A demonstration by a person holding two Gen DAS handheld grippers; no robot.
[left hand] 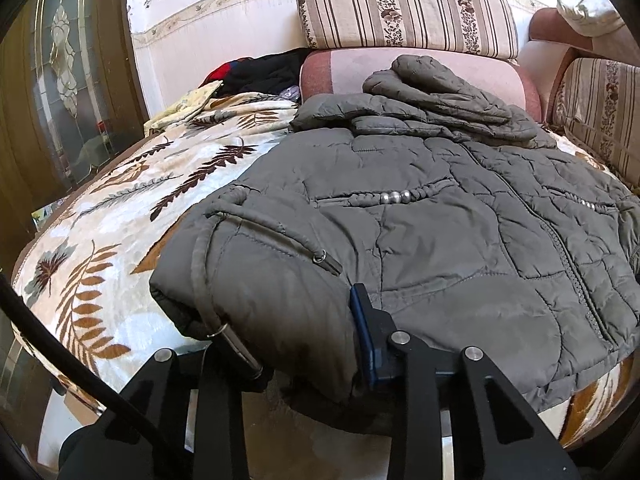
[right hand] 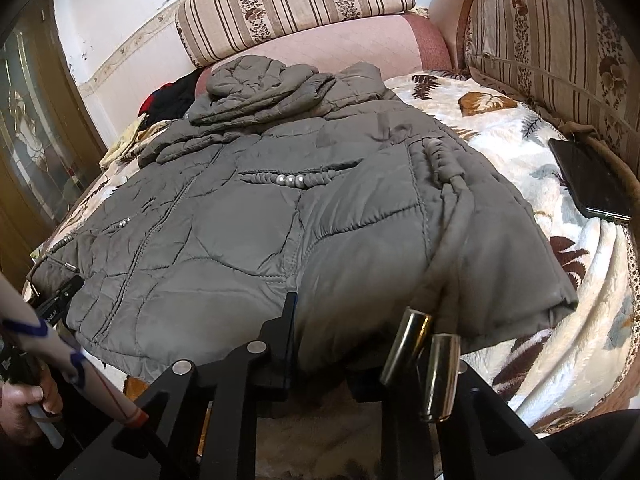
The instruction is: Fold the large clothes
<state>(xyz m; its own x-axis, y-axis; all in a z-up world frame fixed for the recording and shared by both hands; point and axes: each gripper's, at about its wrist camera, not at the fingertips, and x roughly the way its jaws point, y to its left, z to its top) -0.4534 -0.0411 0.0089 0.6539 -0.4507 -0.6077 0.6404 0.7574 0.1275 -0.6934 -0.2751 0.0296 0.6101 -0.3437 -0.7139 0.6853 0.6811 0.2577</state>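
We are pinching the near hem of a grey quilted jacket [left hand: 440,216] with the left gripper [left hand: 316,344] and right gripper [right hand: 352,344]. It is lying flat, puffy and creased, across the leaf-print blanket [left hand: 112,240]; a phone [right hand: 592,184] is resting near the blanket's right edge, striped cushions [left hand: 404,12] behind.

Bare blanket [left hand: 120,208] open left of jacket [left hand: 440,232], phone [right hand: 592,180] obstructing right side, cushions [left hand: 404,12] blocking behind
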